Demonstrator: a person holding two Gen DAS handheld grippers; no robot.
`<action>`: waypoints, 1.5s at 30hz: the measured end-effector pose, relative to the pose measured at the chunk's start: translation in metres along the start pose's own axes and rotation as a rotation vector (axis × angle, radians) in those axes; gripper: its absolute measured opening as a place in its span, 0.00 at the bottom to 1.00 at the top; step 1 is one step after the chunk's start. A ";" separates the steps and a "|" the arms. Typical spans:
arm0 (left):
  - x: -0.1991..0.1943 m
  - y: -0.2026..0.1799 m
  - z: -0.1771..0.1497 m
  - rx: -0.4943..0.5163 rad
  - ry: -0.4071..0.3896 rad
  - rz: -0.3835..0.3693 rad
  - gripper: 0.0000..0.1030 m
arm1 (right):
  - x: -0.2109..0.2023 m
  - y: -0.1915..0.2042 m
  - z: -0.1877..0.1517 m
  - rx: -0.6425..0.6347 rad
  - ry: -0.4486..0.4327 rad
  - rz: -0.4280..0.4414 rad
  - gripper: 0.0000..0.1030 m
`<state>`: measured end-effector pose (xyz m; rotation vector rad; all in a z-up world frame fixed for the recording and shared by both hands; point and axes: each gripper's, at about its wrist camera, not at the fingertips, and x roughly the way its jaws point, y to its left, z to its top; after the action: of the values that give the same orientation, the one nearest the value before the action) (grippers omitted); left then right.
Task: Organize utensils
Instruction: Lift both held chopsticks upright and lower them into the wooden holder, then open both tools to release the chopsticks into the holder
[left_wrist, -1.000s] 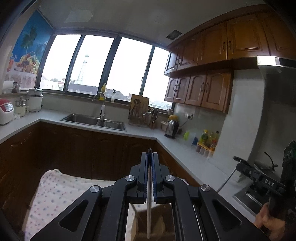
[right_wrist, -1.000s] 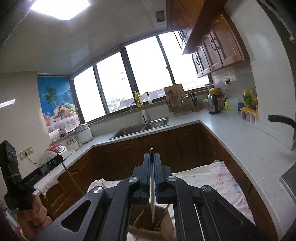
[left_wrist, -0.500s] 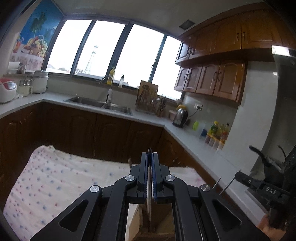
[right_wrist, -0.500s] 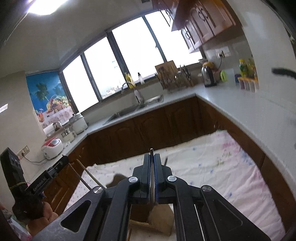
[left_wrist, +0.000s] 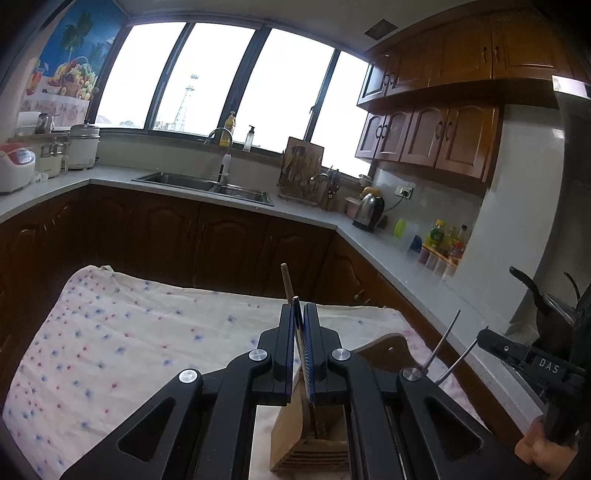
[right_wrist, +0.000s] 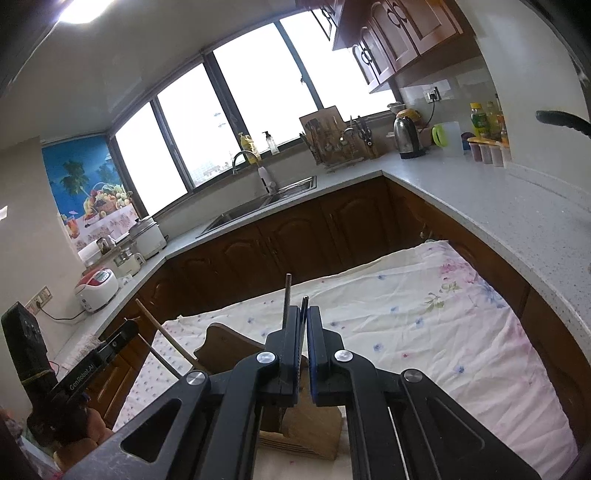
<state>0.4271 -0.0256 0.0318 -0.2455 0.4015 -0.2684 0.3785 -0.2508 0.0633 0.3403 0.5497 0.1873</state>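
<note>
Tools: left tool (left_wrist: 300, 317) pinches thin utensil (left_wrist: 303, 369); right tool (right_wrist: 302, 319) likewise, apparently; wooden holder (left_wrist: 295, 439) below.

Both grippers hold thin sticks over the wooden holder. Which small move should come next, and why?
Probably lower the left gripper slightly: its jaws grip sticks whose lower ends already reach into the wooden holder on the cloth.

Brown wooden holder (left_wrist: 291, 439), white cloth (left_wrist: 122, 350) dotted blue and red, black tools.

"DAS" stands in white on the right tool (left_wrist: 532, 360); "GenRobot.AI" stands in white on the left tool (right_wrist: 96, 363).
</note>
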 end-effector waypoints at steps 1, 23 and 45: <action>0.000 0.000 0.001 0.001 0.000 0.000 0.03 | 0.000 0.000 0.000 0.000 0.001 -0.001 0.03; -0.013 0.003 0.004 0.000 0.009 0.023 0.32 | -0.002 -0.008 -0.006 0.030 0.003 0.034 0.56; -0.124 0.024 -0.037 -0.079 0.099 0.070 0.74 | -0.092 -0.001 -0.061 0.035 0.021 0.057 0.76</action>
<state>0.3068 0.0278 0.0351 -0.2963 0.5186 -0.1969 0.2691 -0.2596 0.0583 0.3890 0.5649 0.2370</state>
